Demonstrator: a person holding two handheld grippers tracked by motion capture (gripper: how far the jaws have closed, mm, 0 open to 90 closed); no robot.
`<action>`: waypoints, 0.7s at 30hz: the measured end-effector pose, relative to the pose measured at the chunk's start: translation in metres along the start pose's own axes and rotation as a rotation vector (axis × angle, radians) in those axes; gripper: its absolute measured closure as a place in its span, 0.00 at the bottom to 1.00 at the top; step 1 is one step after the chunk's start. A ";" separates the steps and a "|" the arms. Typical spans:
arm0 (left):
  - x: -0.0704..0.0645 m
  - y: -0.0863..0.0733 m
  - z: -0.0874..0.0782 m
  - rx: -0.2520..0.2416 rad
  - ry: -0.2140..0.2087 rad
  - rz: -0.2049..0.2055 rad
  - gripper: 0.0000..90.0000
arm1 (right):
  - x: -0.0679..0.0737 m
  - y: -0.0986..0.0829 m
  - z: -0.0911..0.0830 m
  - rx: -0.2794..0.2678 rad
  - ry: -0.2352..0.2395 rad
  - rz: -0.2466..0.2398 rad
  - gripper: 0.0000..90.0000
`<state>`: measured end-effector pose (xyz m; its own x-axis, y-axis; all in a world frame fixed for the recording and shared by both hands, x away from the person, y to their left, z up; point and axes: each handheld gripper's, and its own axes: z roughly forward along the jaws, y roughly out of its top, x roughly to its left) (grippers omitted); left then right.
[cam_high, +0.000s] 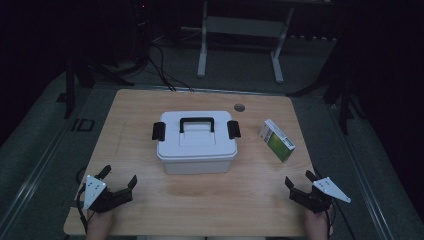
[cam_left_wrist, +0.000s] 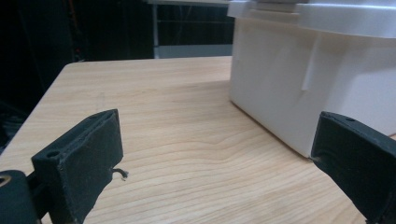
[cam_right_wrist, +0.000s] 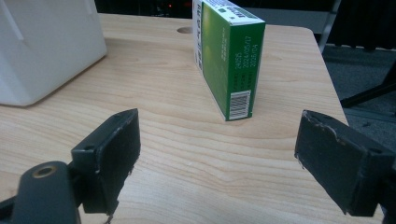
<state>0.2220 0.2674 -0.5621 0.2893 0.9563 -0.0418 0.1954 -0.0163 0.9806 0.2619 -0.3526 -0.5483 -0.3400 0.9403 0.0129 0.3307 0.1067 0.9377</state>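
Wooden table (cam_high: 140, 105) carrying a white lidded storage box (cam_high: 197, 150) with black handle and side latches at centre, a green-and-white carton (cam_high: 276, 140) standing on edge just right of it, and left tool (cam_high: 118, 182) and right tool (cam_high: 299, 181) at the near corners, both wide open, holding nothing.

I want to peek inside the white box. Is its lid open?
No, the lid lies flat on the white box, with the black clips at both ends and the handle down.
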 end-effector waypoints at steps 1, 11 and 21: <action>0.000 0.000 0.000 0.000 0.000 0.000 0.03 | 0.000 0.000 0.000 -0.002 0.002 -0.001 0.15; 0.003 0.004 -0.002 0.017 0.067 -0.011 0.03 | 0.000 -0.002 0.003 0.031 0.002 -0.010 0.15; 0.000 0.012 0.006 0.128 -0.019 -0.099 0.03 | 0.012 0.006 0.008 0.034 0.078 0.053 0.13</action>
<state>0.2294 0.2654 -0.5519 0.2805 0.9493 -0.1416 0.3415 0.0392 0.9391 0.2665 -0.3378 -0.5455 -0.3883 0.9171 0.0901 0.3787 0.0697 0.9229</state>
